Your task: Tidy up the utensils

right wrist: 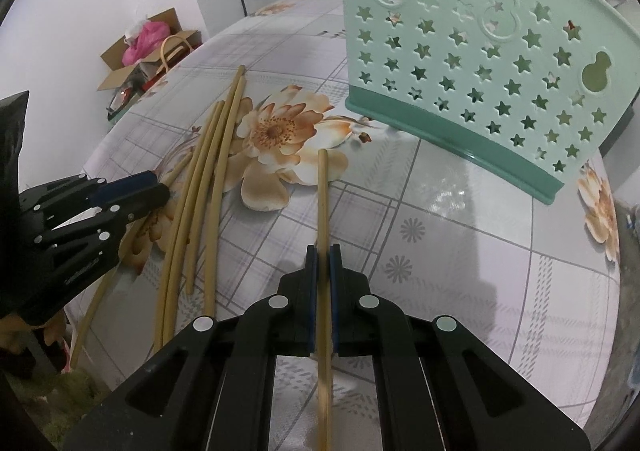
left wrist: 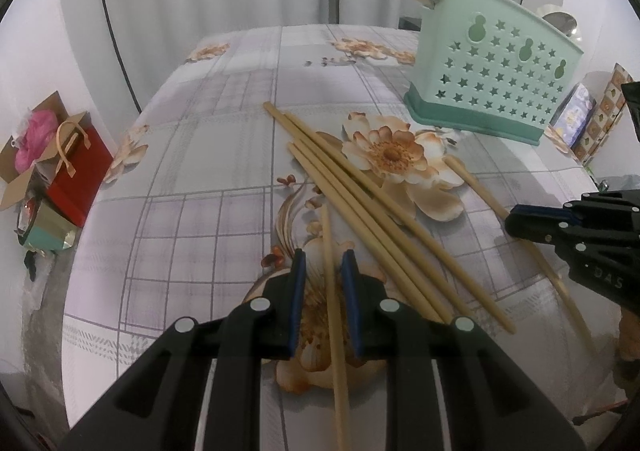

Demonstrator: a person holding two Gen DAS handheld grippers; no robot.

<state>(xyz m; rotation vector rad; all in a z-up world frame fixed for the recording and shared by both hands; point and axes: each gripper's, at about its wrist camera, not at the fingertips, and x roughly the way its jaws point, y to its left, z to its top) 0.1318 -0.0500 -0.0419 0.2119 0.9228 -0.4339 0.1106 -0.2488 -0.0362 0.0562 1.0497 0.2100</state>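
Your right gripper [right wrist: 323, 251] is clamped on one chopstick [right wrist: 322, 187]; the holder [right wrist: 472, 63] stands at one o'clock. Your left gripper [left wrist: 324, 257], jaws narrow, straddles another chopstick [left wrist: 329, 251] without pinching. A thin stick could swivel in the clamp and strike the holder's rim.

Ahead-right of the right gripper [right wrist: 323, 251], bare tablecloth [right wrist: 460, 251] is left free; beyond, passage is blocked by the green holder [right wrist: 480, 63].

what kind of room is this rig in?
Probably a home, not a lab: a table under a floral checked tablecloth, a mint plastic utensil holder with chopsticks loose beside it, and a gift bag and open cardboard box of clutter by the wall.
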